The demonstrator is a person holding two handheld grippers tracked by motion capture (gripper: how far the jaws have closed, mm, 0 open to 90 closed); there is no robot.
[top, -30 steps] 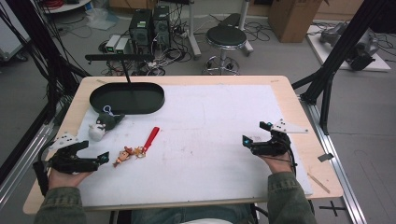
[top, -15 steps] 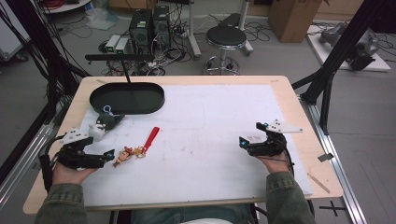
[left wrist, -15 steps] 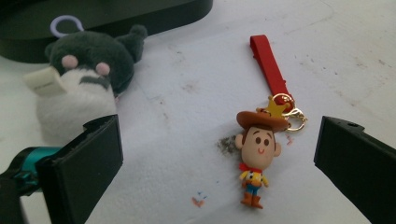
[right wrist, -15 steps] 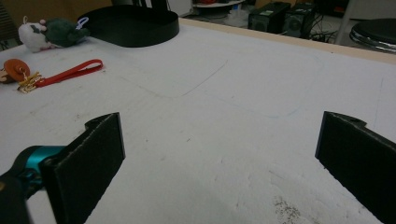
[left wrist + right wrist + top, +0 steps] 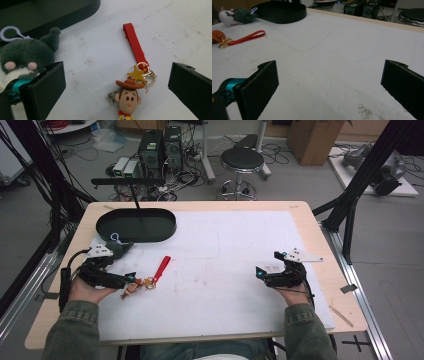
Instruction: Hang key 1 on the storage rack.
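Your left gripper [image 5: 117, 87] is spread wide, the cowboy keychain [image 5: 130, 96] lying between its 2 jaws. Your right gripper [image 5: 329, 87] gapes empty. Closing off-centre could bump the plush toy [image 5: 25, 58] beside the left jaw.

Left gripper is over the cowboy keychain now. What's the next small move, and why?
Probably ease the left gripper forward and down, then close. Its jaws stand open astride the cowboy keychain, not touching it, and the plush toy sits right beside the left jaw, so keep clear of it.
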